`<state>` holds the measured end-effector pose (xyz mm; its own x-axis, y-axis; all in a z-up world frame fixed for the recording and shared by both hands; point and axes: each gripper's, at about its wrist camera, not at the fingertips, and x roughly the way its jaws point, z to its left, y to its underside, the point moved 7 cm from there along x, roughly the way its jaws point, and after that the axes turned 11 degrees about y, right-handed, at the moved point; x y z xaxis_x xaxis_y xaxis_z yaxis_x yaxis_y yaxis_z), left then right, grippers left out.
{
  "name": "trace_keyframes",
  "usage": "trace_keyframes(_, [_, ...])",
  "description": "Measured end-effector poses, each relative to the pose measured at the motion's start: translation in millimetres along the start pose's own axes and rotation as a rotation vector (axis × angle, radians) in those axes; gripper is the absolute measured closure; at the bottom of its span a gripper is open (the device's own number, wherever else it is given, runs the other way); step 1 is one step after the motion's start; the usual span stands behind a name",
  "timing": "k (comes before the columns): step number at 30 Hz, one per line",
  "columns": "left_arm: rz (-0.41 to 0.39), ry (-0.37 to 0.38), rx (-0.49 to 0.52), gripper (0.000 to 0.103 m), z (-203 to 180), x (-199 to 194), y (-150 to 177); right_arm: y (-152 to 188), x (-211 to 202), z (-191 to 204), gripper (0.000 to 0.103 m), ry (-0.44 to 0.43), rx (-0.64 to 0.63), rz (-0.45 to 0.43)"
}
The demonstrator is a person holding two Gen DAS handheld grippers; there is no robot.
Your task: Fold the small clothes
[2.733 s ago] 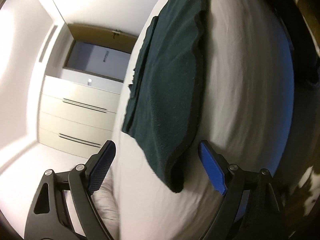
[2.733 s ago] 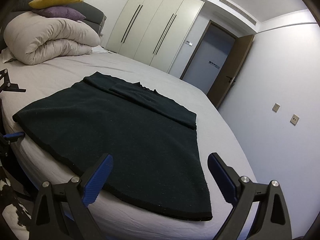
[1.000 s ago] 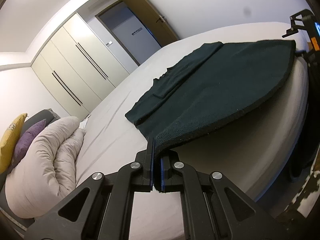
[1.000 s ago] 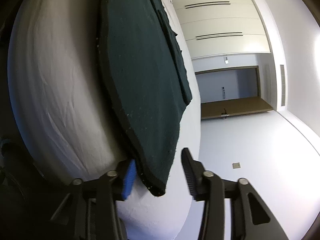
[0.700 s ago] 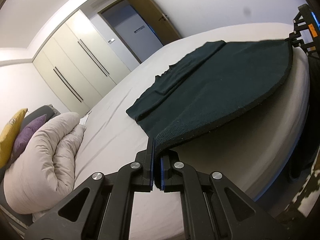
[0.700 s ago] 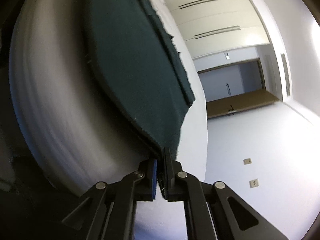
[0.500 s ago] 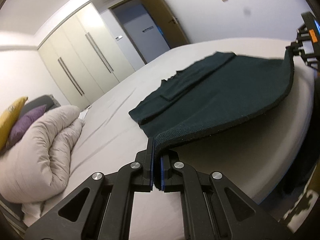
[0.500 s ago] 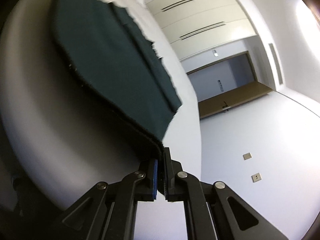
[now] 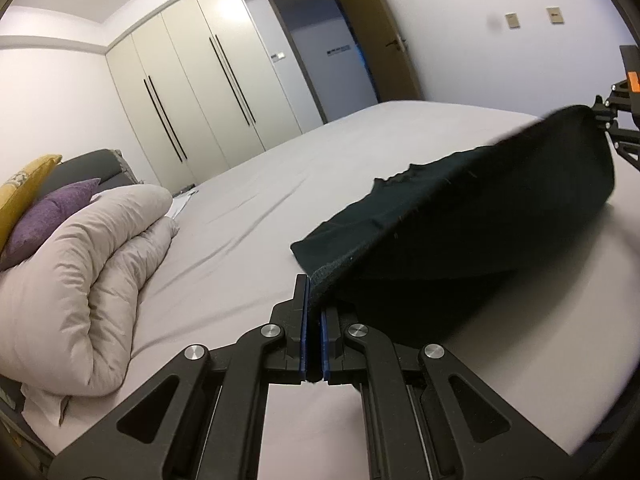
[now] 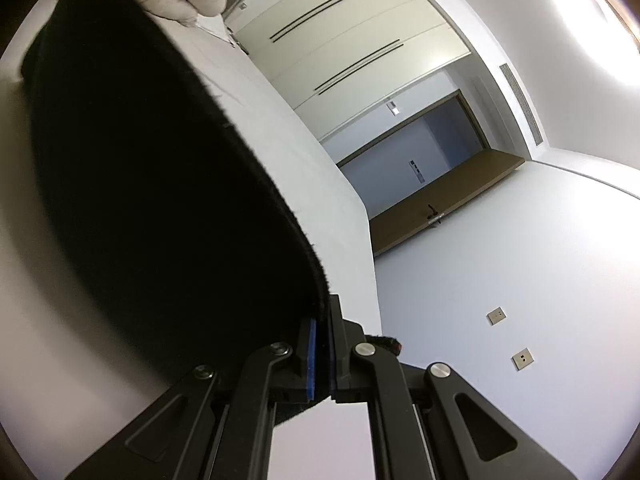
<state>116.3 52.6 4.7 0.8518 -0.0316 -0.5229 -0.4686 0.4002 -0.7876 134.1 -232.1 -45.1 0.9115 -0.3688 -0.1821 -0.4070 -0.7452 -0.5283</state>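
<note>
A dark green garment (image 9: pixel 460 216) lies partly on the bed (image 9: pixel 280 184), its near hem lifted off the sheet. My left gripper (image 9: pixel 313 312) is shut on one hem corner. My right gripper (image 10: pixel 322 332) is shut on the other hem corner; it also shows at the right edge of the left wrist view (image 9: pixel 616 108). In the right wrist view the raised garment (image 10: pixel 160 184) fills the left side and shows its dark underside. The far part of the garment still rests on the bed.
A rolled beige duvet (image 9: pixel 92 264) with a purple pillow (image 9: pixel 48 216) and a yellow pillow (image 9: pixel 24 184) sits at the bed's head on the left. Wardrobe doors (image 9: pixel 200 96) and a doorway (image 9: pixel 324 64) lie beyond the bed.
The right gripper closed on the hem corner. Both grippers have since lifted the near hem higher, so the garment now arches above the bed.
</note>
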Motion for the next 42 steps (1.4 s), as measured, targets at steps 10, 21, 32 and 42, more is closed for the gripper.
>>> trace_keyframes(10, [0.084, 0.010, 0.016, 0.099, 40, 141, -63, -49, 135, 19, 0.099, -0.062, -0.014, 0.073])
trace_keyframes(21, [0.231, 0.137, 0.013, 0.099, 52, 305, -83, -70, 252, 62, 0.099, -0.184, -0.029, 0.198])
trace_keyframes(32, [0.317, 0.035, -0.126, 0.023, 79, 387, -67, -44, 314, 49, 0.023, -0.275, 0.289, 0.396])
trace_keyframes(42, [0.201, -0.025, -0.229, 0.023, 112, 343, -89, -3, 324, -52, 0.028, -0.274, 0.866, 0.570])
